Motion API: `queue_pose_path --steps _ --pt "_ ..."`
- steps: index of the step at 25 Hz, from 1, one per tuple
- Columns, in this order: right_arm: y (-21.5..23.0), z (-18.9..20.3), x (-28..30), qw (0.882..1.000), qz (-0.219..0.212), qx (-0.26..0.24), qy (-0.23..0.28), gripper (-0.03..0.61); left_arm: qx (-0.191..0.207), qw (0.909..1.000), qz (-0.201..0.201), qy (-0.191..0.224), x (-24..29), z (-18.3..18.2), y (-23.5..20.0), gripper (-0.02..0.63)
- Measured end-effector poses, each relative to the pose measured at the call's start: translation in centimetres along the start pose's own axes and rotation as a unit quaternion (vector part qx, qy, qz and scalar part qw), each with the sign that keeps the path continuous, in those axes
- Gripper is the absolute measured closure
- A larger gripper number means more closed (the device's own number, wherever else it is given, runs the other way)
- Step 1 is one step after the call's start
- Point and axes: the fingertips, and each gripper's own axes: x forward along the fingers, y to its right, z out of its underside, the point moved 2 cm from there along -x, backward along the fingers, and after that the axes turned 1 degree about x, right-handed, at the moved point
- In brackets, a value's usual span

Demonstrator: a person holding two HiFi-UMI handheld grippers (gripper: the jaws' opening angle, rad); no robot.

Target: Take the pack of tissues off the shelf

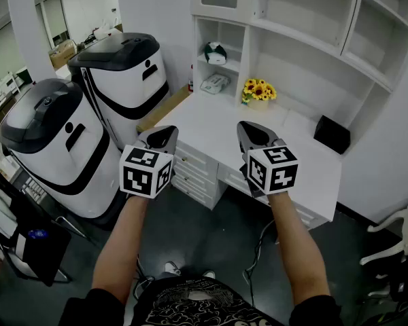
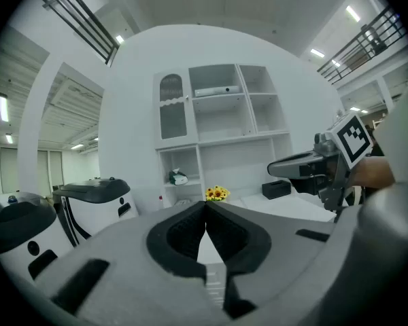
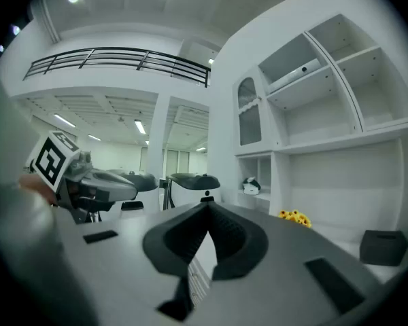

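- Pointing almost level at the white desk with built-in shelving [image 1: 211,122], the left claw [image 1: 162,133] had its jaws pressed together on nothing. The right claw [image 1: 250,128] was likewise closed and empty.
- The dark green and white soft pack of tissues [image 1: 215,53] sat on the small shelf inside the narrow open cubby. It was ahead of both claws, above their line, and well apart from either.
- From the left claw the pack lay up and a little to the left of the jaw line. From the right claw it lay up and to the right (each claw was turned inward, across the other's line).
- In the head view the pack stood between the two claws, rather more to the right claw's side. I judged that claw slightly better placed, though not by much.
- The pack's long axis seemed to run side to side across the cubby, but it was too small to be sure. A frontal reach would likely need the jaws opened first, then raised to shelf height.
- A flatter pale packet [image 1: 215,82] lay directly below the pack at desk level, and a bunch of yellow sunflowers [image 1: 258,90] stood to the right of that. Either could draw a claw that came in too low.
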Motion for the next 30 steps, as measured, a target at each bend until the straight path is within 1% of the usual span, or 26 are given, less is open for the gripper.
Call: queue_pose_path --steps 8,12,15,17,19,22,23,27,30 --pt "1.3 0.2 -0.3 1.000 0.013 0.005 0.007 0.571 -0.004 1.0000 -0.005 0.003 0.5 -0.1 0.5 0.604" --pt "1.6 0.2 0.5 1.000 0.013 0.000 0.004 0.542 -0.010 0.9999 -0.007 0.006 1.1 0.0 0.1 0.604" --pt "1.7 0.1 1.5 1.000 0.011 -0.001 0.002 0.528 -0.019 0.9996 -0.010 0.016 1.6 -0.2 -0.7 0.604" --pt "1.7 0.0 2.3 1.000 0.011 0.000 0.002 0.524 -0.023 0.9994 -0.011 0.024 2.0 -0.3 -1.3 0.604" --pt "1.8 -0.2 3.3 1.000 0.014 0.001 0.005 0.517 -0.017 0.9994 -0.009 0.027 2.8 -0.4 -1.9 0.604" --pt "1.9 -0.5 5.2 1.000 0.021 -0.005 0.005 0.481 -0.018 0.9994 -0.001 0.029 4.2 -0.4 -3.3 0.604" --pt "1.9 -0.6 6.0 1.000 0.023 -0.007 0.004 0.471 -0.019 0.9994 0.002 0.029 4.8 -0.4 -3.8 0.604" --pt "2.0 -1.4 9.5 0.999 0.032 -0.008 0.008 0.465 -0.020 0.9993 0.016 0.028 7.3 -0.3 -6.7 0.604" --pt "2.0 -2.0 12.3 0.999 0.041 -0.010 0.005 0.445 -0.024 0.9988 0.029 0.031 9.1 -0.4 -9.2 0.604"
